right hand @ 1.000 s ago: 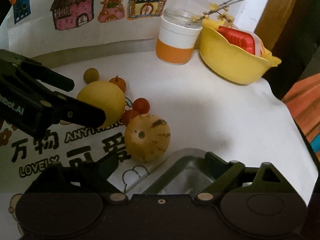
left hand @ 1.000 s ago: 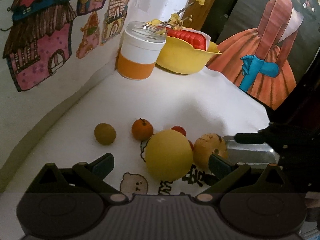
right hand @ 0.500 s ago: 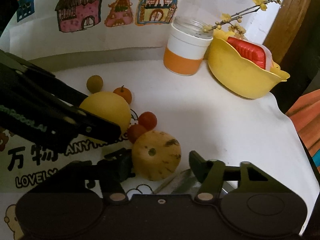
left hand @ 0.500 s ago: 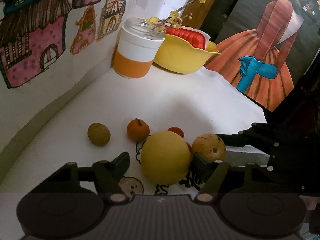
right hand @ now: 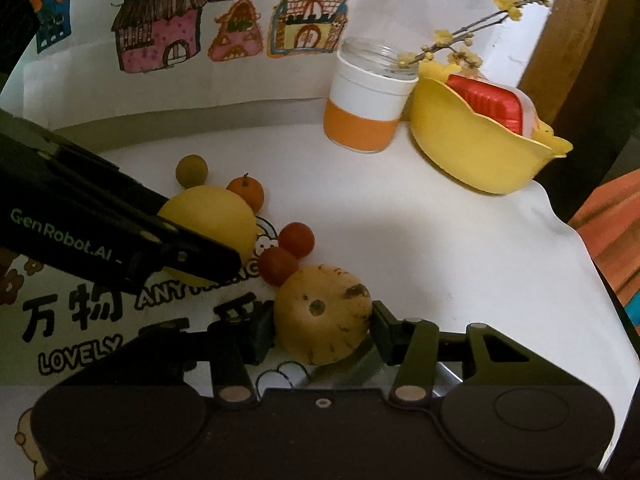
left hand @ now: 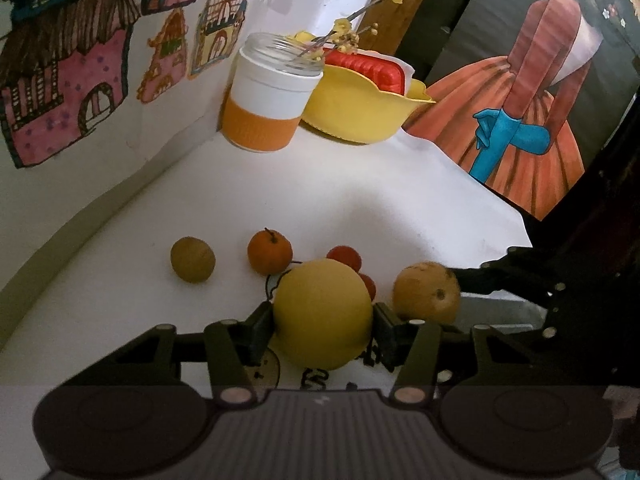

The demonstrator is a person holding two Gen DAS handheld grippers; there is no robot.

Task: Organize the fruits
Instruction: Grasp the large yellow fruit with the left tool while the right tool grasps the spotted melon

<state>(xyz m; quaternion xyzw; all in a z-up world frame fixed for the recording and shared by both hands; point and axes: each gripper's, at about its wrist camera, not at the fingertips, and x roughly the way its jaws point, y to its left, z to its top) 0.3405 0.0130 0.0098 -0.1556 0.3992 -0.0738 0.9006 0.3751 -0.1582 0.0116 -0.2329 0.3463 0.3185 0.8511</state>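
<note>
My left gripper is shut on a big yellow round fruit, its pads pressed on both sides. That fruit also shows in the right wrist view, behind the black left gripper body. My right gripper is shut on a spotted yellow-brown fruit, which lies just right of the big one. Two small red fruits sit between them. A small orange and a brownish-green round fruit lie farther back on the white cloth.
A metal tray lies under the right gripper. At the back stand an orange-and-white jar with a flowering twig and a yellow bowl holding a red container. A wall with house drawings runs along the left; the table edge drops off at right.
Both grippers moved forward and closed: the left onto the big yellow fruit, the right onto the spotted fruit. A second ago both stood open behind the fruits.
</note>
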